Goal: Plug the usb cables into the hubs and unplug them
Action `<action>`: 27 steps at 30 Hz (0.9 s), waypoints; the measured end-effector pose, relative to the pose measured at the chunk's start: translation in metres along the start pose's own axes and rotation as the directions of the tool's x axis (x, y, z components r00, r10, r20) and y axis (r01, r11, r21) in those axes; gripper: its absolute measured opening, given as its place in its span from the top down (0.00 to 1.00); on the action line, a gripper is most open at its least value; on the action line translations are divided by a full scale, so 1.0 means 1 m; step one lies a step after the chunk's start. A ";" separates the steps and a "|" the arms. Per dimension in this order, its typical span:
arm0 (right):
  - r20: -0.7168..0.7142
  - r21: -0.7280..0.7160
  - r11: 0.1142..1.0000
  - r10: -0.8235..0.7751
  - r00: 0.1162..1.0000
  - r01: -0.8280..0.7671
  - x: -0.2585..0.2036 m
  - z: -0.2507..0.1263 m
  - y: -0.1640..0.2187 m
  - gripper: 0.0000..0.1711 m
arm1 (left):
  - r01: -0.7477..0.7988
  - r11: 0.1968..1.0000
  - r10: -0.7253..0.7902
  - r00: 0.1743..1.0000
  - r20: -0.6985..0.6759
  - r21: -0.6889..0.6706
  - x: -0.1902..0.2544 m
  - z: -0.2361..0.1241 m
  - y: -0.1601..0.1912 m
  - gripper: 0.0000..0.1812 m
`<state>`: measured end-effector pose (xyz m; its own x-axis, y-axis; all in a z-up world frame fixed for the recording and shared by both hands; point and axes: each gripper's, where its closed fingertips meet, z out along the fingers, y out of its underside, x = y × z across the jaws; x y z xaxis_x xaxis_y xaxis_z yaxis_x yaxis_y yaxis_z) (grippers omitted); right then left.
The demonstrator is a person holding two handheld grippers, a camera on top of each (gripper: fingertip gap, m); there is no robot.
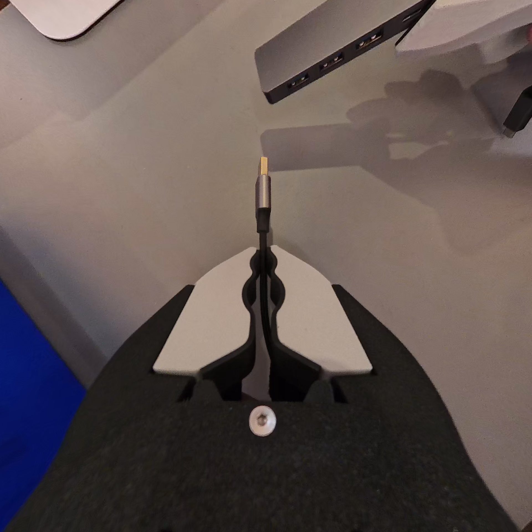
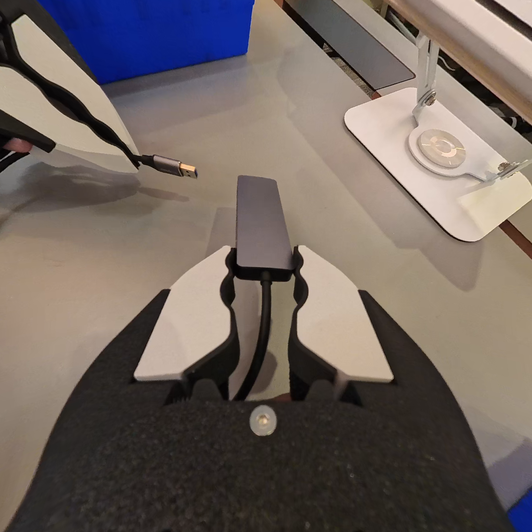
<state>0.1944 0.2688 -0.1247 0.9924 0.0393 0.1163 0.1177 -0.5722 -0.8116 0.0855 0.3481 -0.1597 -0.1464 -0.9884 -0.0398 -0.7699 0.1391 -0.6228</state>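
Low at the centre of the left wrist view, your left gripper [image 1: 263,256] is pinched nearly closed on the black cable [image 1: 263,302] of the USB cable, gripping the cord itself a little behind the plug, so the grey-sleeved plug [image 1: 262,190] with its gold tip stands free ahead of the fingers. At the bottom centre of the right wrist view, your right gripper [image 2: 263,260] is clamped narrow on the near end of the grey hub [image 2: 260,218], which juts forward off the grey table [image 2: 86,288] with its own black lead trailing back between the fingers. Farther up, at the upper right of the left view, the hub's side with its row of ports [image 1: 334,62] faces the plug but sits well apart from it and off to the right. You look to be in the plugging step, before insertion. Next you likely need to swing the plug rightward, square it to one port, and push straight; held by the cord, the plug may flex. Beyond, a white stand base [image 2: 431,172] lies at the right of the right view.
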 end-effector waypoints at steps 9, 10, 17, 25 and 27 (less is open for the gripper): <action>-0.030 0.012 1.000 0.000 1.000 0.000 0.004 0.000 -0.002 0.78 | 0.000 1.000 0.000 1.000 0.014 -0.010 -0.003 0.000 0.007 0.98; -0.036 0.011 1.000 -0.005 0.999 0.006 0.004 0.000 -0.002 0.78 | 0.001 1.000 -0.001 1.000 0.015 -0.010 -0.003 0.000 0.008 0.98; -0.105 0.073 0.997 -0.005 0.994 0.013 0.012 -0.007 -0.020 0.78 | 0.015 1.000 -0.015 1.000 0.019 -0.010 -0.005 -0.004 0.011 0.98; -0.304 0.344 0.939 0.097 0.948 0.015 0.096 -0.054 -0.182 0.78 | 0.009 1.000 -0.009 1.000 0.013 0.000 0.002 -0.007 0.009 0.98; -0.321 0.393 0.920 0.135 0.937 0.002 0.121 -0.060 -0.222 0.78 | 0.006 1.000 -0.006 1.000 0.008 0.004 0.005 -0.007 0.008 0.98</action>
<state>0.2859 0.3516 0.1033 0.9352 -0.3033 0.1830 0.1237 -0.2044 -0.9710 0.0739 0.3452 -0.1596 -0.1364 -0.9897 -0.0424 -0.7681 0.1327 -0.6264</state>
